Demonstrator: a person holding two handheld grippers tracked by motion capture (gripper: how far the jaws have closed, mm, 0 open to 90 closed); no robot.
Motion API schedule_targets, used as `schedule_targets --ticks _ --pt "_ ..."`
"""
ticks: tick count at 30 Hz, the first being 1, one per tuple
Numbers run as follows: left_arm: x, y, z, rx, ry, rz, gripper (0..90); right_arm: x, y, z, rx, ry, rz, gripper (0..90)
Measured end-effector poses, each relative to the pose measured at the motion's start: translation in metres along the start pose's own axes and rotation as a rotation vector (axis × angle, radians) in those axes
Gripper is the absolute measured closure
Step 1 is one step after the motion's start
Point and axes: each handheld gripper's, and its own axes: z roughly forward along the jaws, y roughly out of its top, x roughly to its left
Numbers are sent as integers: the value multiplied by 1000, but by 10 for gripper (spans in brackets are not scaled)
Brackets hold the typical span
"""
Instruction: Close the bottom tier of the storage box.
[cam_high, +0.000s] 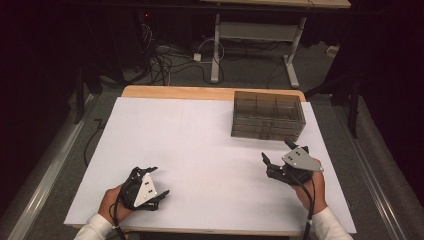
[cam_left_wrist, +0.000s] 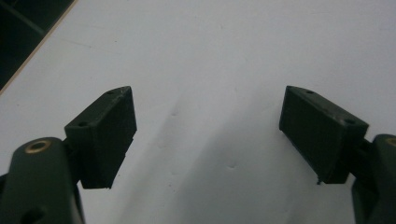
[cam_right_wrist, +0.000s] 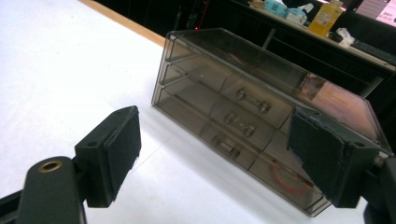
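A white tabletop (cam_high: 200, 150) with a wooden strip along its far edge. Beyond it, cables (cam_high: 165, 62) lie tangled on the grey floor beside a white desk frame (cam_high: 255, 32); bottles, probably, stand on a far shelf (cam_right_wrist: 327, 14)

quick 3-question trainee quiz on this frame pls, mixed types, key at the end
1. True or false: the right gripper is shut on a handle of the drawer box.
2. Multiple choice: what lies between the jaws of the left gripper? A) a drawer handle B) bare white table top C) a cable
3. Short answer: in the right gripper view, what shows through the bottom drawer front?

Key
1. False. Its jaws stand wide open, short of the box, touching nothing.
2. B
3. A thin red ring, seen through the smoky plastic.
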Motion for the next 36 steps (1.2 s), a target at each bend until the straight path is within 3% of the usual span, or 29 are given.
schedule_targets --ticks 26,36 --pt "0 0 1 0 -1 1 182 17 -26 -17 14 62 -76 188" --pt "1 2 0 -6 0 2 182 17 -36 -27 12 77 -79 193"
